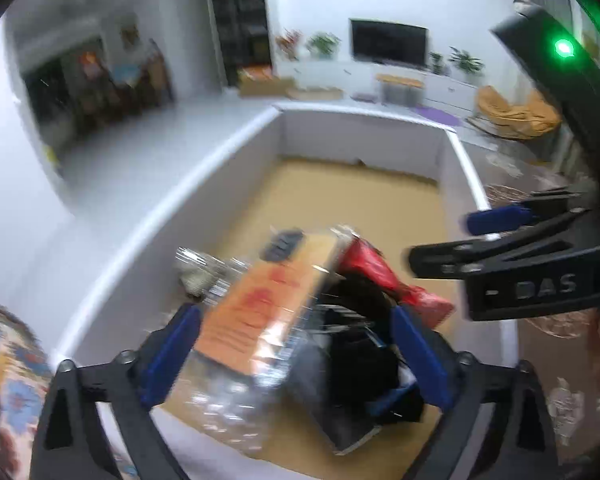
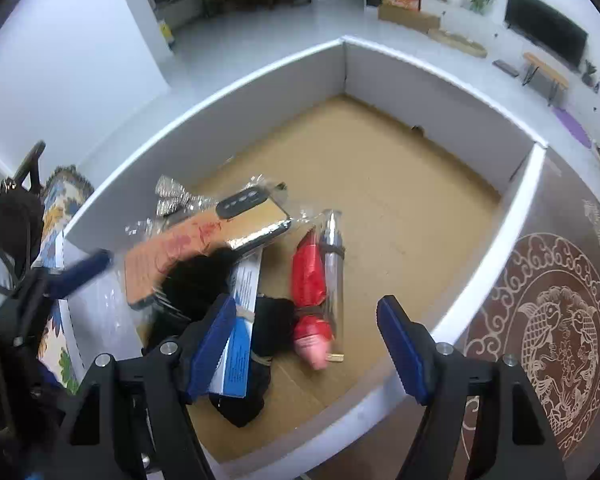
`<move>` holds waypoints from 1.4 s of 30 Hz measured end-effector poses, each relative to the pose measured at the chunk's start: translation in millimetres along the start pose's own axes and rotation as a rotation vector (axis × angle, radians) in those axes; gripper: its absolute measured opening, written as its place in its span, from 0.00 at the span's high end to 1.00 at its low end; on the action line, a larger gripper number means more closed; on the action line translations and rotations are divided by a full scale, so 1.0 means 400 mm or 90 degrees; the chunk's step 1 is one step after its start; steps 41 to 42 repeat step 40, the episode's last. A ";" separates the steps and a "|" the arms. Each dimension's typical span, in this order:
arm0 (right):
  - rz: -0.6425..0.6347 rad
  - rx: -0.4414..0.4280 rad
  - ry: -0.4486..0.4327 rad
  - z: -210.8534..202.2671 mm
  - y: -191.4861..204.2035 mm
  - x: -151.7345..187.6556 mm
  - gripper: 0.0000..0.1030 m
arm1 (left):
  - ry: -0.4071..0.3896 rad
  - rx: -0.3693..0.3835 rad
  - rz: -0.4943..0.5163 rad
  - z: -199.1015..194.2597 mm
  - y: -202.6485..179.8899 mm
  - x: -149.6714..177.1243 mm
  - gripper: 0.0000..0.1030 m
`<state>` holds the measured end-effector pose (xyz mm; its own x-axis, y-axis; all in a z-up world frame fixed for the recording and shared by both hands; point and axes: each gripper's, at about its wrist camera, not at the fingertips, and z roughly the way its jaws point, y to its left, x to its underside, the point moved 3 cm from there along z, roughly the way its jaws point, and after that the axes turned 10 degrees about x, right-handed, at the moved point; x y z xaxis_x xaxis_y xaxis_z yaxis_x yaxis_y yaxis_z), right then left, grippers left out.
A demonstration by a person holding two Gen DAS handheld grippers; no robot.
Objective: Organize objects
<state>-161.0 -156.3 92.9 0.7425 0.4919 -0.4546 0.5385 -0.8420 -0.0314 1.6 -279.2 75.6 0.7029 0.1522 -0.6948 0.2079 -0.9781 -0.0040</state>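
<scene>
A white-walled box [image 2: 260, 80] with a brown cardboard floor holds a pile near its front left corner. An orange packet in clear plastic [image 2: 168, 252] with a black remote-like piece [image 2: 240, 202] lies on top. Beside it are a dark wig-like bundle [image 2: 196, 280], a blue and white card [image 2: 240, 320] and a red packet in a clear sleeve [image 2: 312, 280]. My left gripper [image 1: 296, 344] is open just above the orange packet [image 1: 268, 300], not touching it. My right gripper [image 2: 306, 340] is open over the pile's near end; it also shows in the left wrist view [image 1: 440, 240].
The box [image 1: 172, 200] sits on a brown table with a white fish pattern [image 2: 556, 320]. A patterned cloth [image 2: 56, 208] and a black bag [image 2: 12, 216] lie left of the box. Most of the box floor [image 2: 400, 184] is bare. A living room with a TV lies beyond.
</scene>
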 end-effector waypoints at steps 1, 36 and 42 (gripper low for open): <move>0.008 0.003 -0.011 -0.013 -0.009 0.009 0.25 | -0.012 -0.036 0.001 -0.015 -0.001 -0.004 0.00; 0.007 0.096 -0.064 -0.109 -0.059 0.043 0.04 | 0.013 -0.074 -0.143 -0.062 0.067 -0.013 0.00; 0.015 0.089 -0.065 -0.106 -0.055 0.036 0.04 | -0.025 -0.087 -0.143 -0.087 0.077 -0.014 0.00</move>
